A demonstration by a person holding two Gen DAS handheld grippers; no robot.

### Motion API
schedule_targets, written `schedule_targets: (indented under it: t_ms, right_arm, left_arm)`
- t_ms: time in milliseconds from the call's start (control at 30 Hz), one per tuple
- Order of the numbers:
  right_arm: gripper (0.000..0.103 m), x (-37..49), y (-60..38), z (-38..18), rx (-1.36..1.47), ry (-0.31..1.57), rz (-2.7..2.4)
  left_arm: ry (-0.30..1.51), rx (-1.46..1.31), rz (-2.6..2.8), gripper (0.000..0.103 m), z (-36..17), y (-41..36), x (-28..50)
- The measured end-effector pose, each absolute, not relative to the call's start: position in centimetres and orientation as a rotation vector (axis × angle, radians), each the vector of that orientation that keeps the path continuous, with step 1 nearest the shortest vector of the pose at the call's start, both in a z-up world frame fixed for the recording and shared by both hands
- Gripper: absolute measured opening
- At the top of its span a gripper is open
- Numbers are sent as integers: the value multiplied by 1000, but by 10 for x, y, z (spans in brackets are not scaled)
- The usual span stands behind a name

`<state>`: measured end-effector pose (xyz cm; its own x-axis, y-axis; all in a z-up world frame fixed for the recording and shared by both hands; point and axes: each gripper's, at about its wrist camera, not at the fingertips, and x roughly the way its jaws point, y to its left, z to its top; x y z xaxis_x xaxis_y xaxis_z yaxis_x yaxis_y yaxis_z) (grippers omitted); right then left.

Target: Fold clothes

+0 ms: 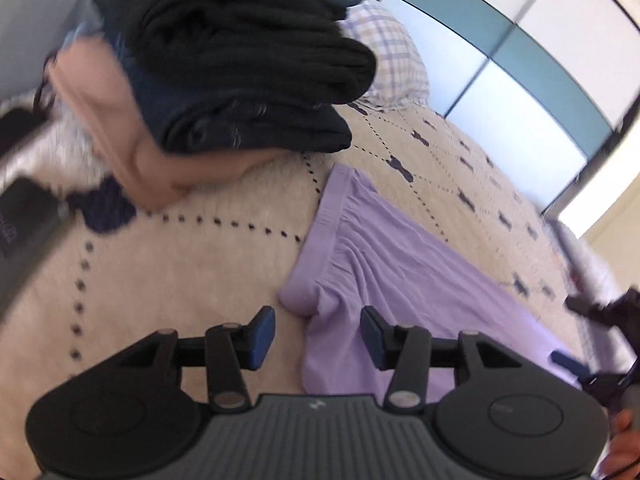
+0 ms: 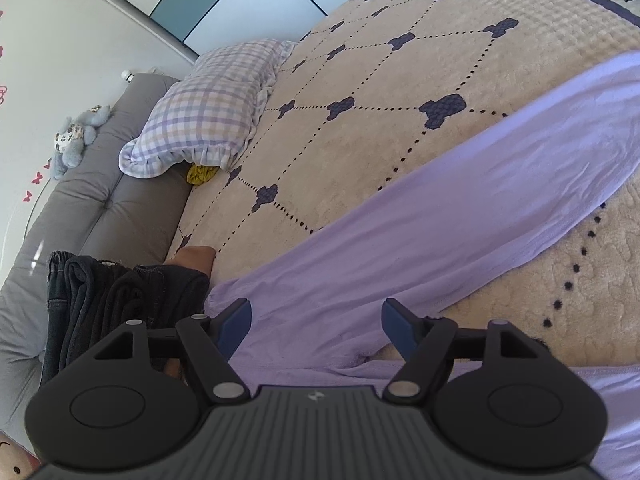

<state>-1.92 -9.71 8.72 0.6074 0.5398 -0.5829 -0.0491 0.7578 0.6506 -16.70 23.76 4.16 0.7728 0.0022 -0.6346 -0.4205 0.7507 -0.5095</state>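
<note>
Both the left gripper (image 1: 318, 334) and right gripper (image 2: 316, 330) are open, nothing held; the lilac garment (image 1: 400, 280) at lower centre should be pinched at its waistband edge.

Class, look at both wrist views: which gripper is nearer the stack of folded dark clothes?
Left. The left gripper is at the lilac garment's waistband, beside the stack of folded dark clothes; the right gripper hovers further along it.
</note>
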Motion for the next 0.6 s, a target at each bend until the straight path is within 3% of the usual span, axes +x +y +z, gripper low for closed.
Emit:
schedule_targets:
  t_ms: [300,367,400,600]
  right_arm:
    - [75,-23,-102,86,627,855,357]
    - [75,-23,-103,86,642,856,364]
    - [75,-22,-103,86,647,856,366]
    - [75,-22,-106,87,671,851,373]
  left_arm:
    - [602,-963,296,50,12,251,-146]
    - [583,-945,314,44,14,248,-144]
    - [577,-919,324,22,16,246,-144]
    - [494,-799,413,22,29,246,-158]
